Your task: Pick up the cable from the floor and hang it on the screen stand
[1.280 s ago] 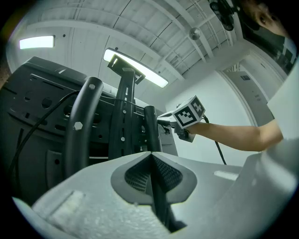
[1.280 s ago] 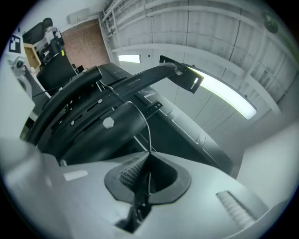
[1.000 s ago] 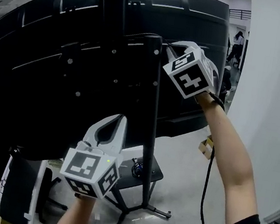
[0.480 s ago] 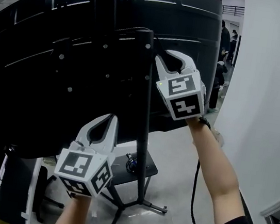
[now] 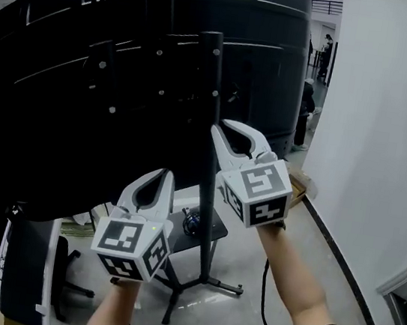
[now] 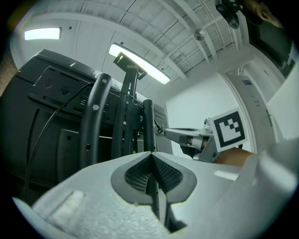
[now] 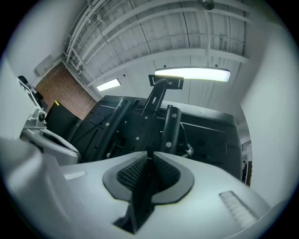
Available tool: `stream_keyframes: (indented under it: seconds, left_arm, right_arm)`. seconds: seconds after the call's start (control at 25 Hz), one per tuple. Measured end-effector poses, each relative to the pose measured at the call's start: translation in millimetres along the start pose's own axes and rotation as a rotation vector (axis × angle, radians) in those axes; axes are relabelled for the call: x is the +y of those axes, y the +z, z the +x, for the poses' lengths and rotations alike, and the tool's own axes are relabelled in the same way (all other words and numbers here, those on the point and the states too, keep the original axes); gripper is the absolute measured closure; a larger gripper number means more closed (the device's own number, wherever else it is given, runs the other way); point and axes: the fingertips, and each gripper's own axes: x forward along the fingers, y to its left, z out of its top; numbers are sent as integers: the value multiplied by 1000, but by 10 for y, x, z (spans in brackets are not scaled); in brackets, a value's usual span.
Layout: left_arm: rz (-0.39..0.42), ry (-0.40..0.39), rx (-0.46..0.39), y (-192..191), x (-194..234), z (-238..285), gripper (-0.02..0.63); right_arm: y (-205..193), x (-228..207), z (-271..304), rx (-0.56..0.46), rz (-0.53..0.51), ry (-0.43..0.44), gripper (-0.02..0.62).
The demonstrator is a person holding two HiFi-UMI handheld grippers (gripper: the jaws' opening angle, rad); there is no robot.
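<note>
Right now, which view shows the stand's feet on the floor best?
The head view: the stand's feet spread on the floor. Both gripper views tilt upward at the poles and ceiling, missing the feet entirely.

A white wall [image 5: 375,130] is seen at the right, a lit ceiling lamp [image 7: 192,73] overhead, and grey floor [image 5: 229,321] below.

A white wall [image 5: 379,131] rose at the right over a grey floor [image 5: 237,314]. A strip light [image 7: 192,73] glowed on the ribbed ceiling [image 7: 154,32], beside a brick wall [image 7: 63,88]
</note>
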Motion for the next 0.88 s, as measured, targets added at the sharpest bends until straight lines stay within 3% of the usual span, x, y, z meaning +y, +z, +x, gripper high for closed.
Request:
stream_keyframes:
  seconds: [0.56, 0.88]
  left_arm:
    - [-27, -7, 98, -557, -190, -894, 615]
    - [-55, -6, 171, -963, -356, -1497, 614]
  right_arm:
    - [-730, 1471, -1052, 131, 284, 33, 589]
    - [-995, 2121, -1629, 243, 358, 47, 589]
